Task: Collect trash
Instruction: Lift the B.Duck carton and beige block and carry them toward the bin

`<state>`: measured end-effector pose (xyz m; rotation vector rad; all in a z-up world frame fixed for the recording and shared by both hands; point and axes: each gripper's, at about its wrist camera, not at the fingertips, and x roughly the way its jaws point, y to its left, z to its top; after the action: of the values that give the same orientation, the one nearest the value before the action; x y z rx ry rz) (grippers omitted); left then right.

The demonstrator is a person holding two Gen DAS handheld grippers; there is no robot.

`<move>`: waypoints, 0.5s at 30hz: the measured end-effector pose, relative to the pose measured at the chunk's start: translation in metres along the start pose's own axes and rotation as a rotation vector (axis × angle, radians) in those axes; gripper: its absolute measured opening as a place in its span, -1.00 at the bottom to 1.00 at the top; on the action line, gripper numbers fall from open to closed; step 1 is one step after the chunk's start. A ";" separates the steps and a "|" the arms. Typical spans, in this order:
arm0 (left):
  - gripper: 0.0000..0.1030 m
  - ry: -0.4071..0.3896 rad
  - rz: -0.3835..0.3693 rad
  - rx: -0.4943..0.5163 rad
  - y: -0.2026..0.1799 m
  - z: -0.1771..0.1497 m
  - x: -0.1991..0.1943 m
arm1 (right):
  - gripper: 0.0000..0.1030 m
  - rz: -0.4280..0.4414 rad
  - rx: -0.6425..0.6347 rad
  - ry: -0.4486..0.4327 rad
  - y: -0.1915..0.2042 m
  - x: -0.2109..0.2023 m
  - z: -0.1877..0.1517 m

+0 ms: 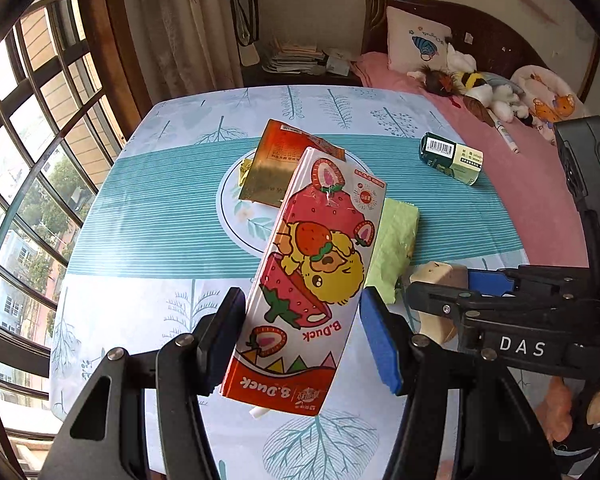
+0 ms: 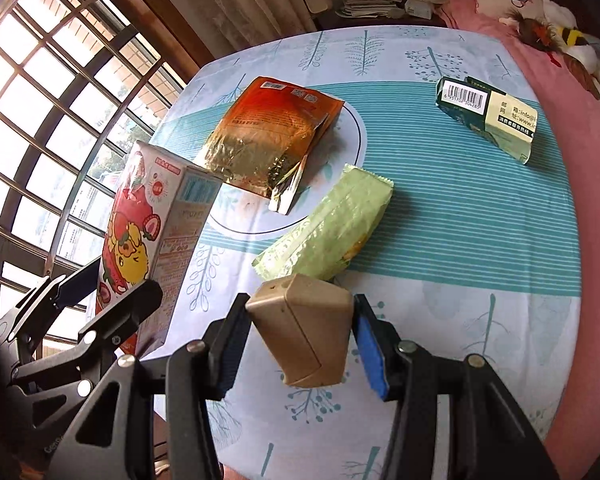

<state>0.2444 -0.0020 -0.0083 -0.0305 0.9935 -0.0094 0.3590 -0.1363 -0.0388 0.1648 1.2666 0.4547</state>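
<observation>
A: What does the room look like?

B: A bench under a pale blue cloth with teal stripes and leaf prints stands beside a barred window. A bed with a pink cover runs along its right side, with a pillow and plush toys at the head.

A: And on the bench?

B: An orange and gold foil pouch lies on the round print at the middle. A light green wrapper lies just right of and nearer than it. A dark green box with a barcode lies toward the bed edge, well apart from both.

A: The left tongs?

B: The left tongs are clamped on a strawberry B.Duck carton, one blue pad on each narrow side. The carton is lifted off the cloth and tilts away over the foil pouch.

A: The right tongs?

B: The right tongs grip a small tan box between their pads, above the near part of the bench, just in front of the green wrapper's near end. In the right view the carton stands at the left, close beside the right tongs.
</observation>
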 end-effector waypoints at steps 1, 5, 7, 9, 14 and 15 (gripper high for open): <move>0.11 -0.003 -0.006 0.000 0.005 -0.005 -0.005 | -0.02 -0.002 0.000 -0.001 0.007 -0.001 -0.005; 0.11 -0.012 -0.031 0.013 0.025 -0.026 -0.025 | -0.02 -0.013 0.015 -0.010 0.032 -0.005 -0.028; 0.11 -0.013 -0.043 0.028 0.035 -0.038 -0.035 | -0.02 -0.019 0.028 -0.017 0.045 -0.007 -0.041; 0.11 -0.014 -0.056 0.044 0.044 -0.051 -0.044 | -0.02 -0.024 0.041 -0.026 0.057 -0.010 -0.054; 0.11 -0.011 -0.089 0.081 0.066 -0.090 -0.066 | -0.02 -0.035 0.073 -0.040 0.089 -0.013 -0.094; 0.11 -0.010 -0.095 0.090 0.069 -0.098 -0.070 | -0.02 -0.038 0.078 -0.042 0.094 -0.013 -0.102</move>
<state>0.1234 0.0668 -0.0049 0.0051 0.9795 -0.1406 0.2368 -0.0699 -0.0241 0.2148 1.2451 0.3674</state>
